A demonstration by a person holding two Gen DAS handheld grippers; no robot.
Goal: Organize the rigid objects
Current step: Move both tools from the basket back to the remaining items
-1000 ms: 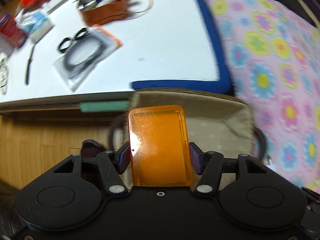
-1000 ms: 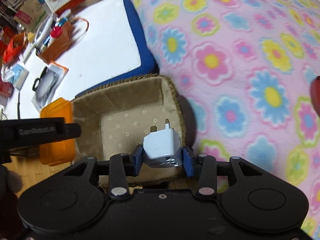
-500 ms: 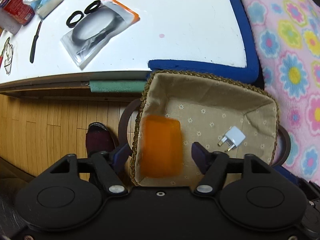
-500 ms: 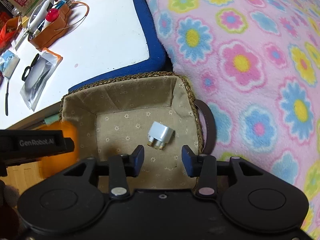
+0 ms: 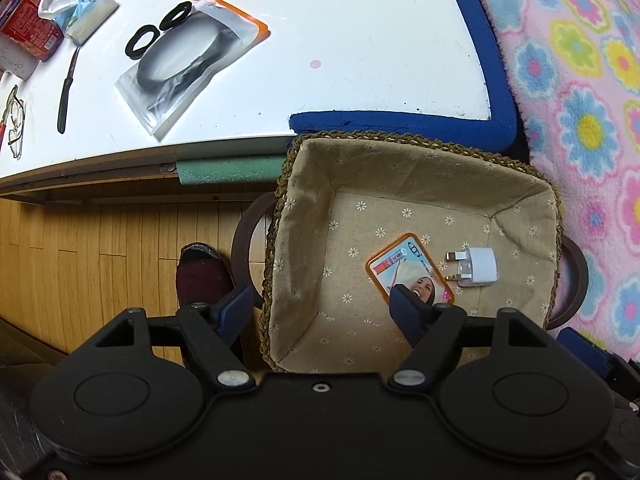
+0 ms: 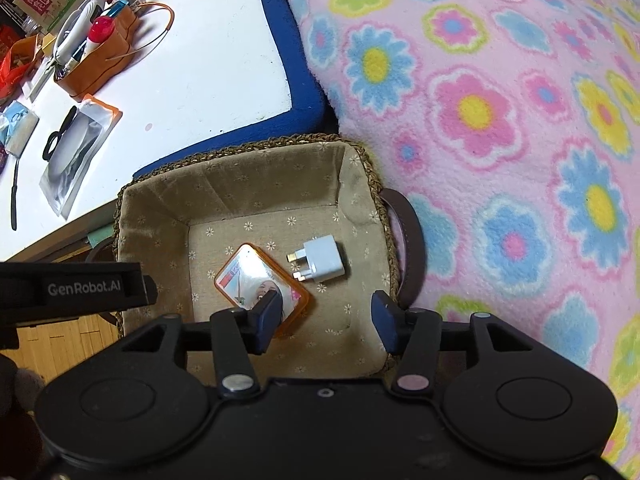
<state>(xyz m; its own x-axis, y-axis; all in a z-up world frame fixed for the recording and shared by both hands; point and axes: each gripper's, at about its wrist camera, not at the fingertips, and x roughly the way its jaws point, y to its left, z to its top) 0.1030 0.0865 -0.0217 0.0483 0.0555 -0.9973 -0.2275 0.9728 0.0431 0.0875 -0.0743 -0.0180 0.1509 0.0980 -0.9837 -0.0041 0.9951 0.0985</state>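
Both my tongs, left (image 5: 320,312) and right (image 6: 326,320), hang wide open, holding nothing. The case (image 5: 408,270) and plug (image 5: 478,266) lie side by side in the basket (image 5: 300,216), under them.

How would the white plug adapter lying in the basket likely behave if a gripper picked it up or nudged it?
The white plug adapter looks like stiff moulded plastic, so probably rigid. Its boxy body lies flat on the basket lining, so it should slide rather than roll. Its smooth sides may be slippery.

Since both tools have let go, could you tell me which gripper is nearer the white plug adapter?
Right. The right gripper hangs open above the basket just short of the white plug adapter; the left gripper straddles the basket's far rim.
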